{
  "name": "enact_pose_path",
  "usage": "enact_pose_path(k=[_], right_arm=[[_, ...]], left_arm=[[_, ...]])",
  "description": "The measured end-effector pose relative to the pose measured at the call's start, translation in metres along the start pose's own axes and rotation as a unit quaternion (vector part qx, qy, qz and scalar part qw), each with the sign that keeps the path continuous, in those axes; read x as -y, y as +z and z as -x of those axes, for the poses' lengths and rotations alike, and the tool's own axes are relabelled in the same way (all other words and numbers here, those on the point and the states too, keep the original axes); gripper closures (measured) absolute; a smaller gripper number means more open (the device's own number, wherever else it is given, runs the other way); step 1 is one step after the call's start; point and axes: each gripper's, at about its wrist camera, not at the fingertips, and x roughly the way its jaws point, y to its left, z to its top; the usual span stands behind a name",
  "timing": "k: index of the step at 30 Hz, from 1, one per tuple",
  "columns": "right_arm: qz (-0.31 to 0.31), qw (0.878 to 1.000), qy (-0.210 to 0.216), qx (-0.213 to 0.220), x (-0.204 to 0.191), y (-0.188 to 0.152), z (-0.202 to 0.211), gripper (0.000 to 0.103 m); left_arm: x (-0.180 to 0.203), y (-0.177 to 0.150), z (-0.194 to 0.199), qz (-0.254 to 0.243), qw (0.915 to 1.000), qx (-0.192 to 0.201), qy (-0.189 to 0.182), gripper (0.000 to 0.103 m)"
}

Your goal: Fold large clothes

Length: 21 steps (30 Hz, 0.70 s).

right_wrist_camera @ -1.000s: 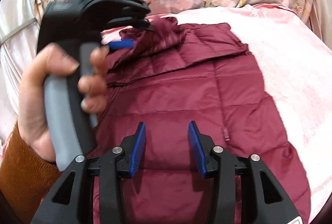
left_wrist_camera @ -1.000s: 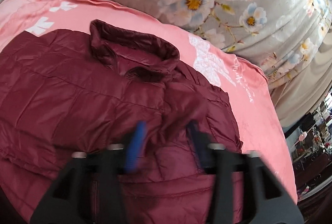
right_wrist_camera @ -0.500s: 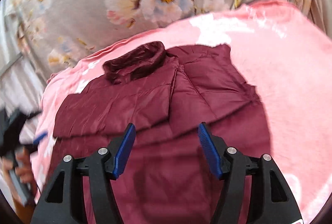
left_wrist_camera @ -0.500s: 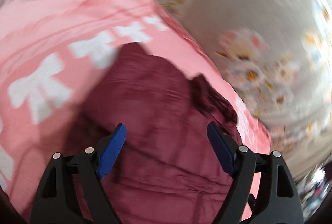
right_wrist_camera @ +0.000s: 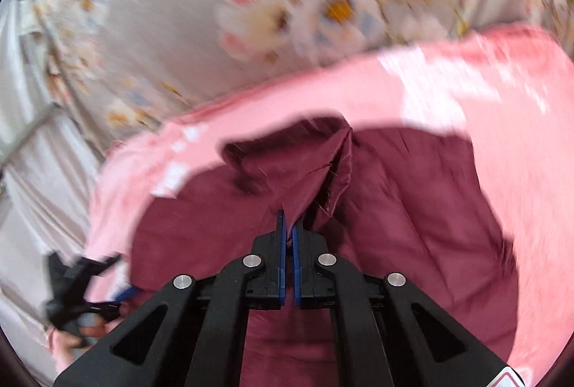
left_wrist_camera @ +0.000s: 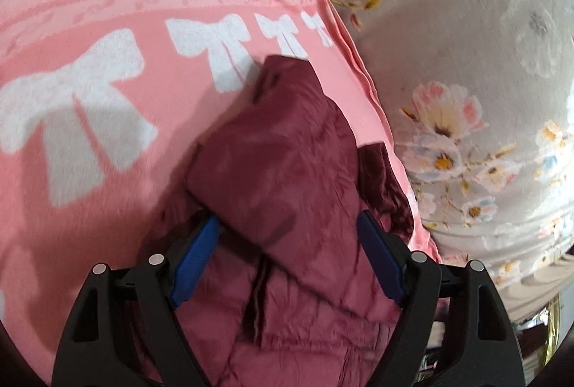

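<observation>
A maroon puffer jacket point(left_wrist_camera: 287, 171) lies on a pink blanket with white bows point(left_wrist_camera: 107, 100). My left gripper point(left_wrist_camera: 287, 250) is open, its blue pads on either side of a folded sleeve at the jacket's left edge. In the right wrist view the jacket point(right_wrist_camera: 412, 207) spreads over the blanket point(right_wrist_camera: 466, 93). My right gripper point(right_wrist_camera: 288, 229) is shut on a fold of the jacket near the collar point(right_wrist_camera: 272, 154) and lifts it into a peak. The left gripper point(right_wrist_camera: 82, 290) and the hand holding it show at the lower left of that view.
A grey bedspread with a flower print point(left_wrist_camera: 466, 28) lies beyond the pink blanket, also in the right wrist view point(right_wrist_camera: 251, 10). Room clutter shows at the lower right edge point(left_wrist_camera: 545, 315) of the left wrist view.
My right gripper has closed on jacket fabric near the collar and pulled it up. My left gripper has let go, opened wide and moved to the sleeve at the jacket's left edge.
</observation>
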Motion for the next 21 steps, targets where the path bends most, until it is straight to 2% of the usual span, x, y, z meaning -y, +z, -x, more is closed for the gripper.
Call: enact_pose_path(k=[4, 7, 10, 11, 12, 17, 21], right_arm=[[0.033, 0.998, 0.031, 0.031, -0.029, 0.038, 0.031, 0.1], [0.054, 0.997, 0.024, 0.05, -0.039, 0.056, 0.046, 0.1], [0.053, 0.997, -0.001, 0.051, -0.023, 0.057, 0.05, 0.1], [0.042, 0.998, -0.008, 0.042, -0.01, 0.051, 0.047, 0.101], [0.033, 0.999, -0.013, 0.034, 0.001, 0.044, 0.043, 0.101], [-0.012, 0.998, -0.042, -0.049, 0.056, -0.018, -0.009, 0.101], [-0.006, 0.994, -0.071, -0.077, 0.072, -0.053, -0.039, 0.102]], left_arm=[[-0.003, 0.012, -0.013, 0.012, 0.9998, 0.009, 0.01, 0.029], [0.0, 0.017, -0.021, 0.006, 0.9995, 0.018, 0.024, 0.036], [0.001, 0.02, -0.02, -0.012, 0.9976, 0.029, 0.062, 0.072], [0.0, 0.022, -0.016, -0.02, 0.9964, 0.034, 0.075, 0.096], [-0.002, 0.023, -0.009, -0.027, 0.9947, 0.047, 0.088, 0.101], [-0.006, 0.025, 0.012, -0.051, 0.9881, 0.08, 0.121, 0.103], [-0.008, 0.023, 0.009, -0.072, 0.982, 0.08, 0.155, 0.103]])
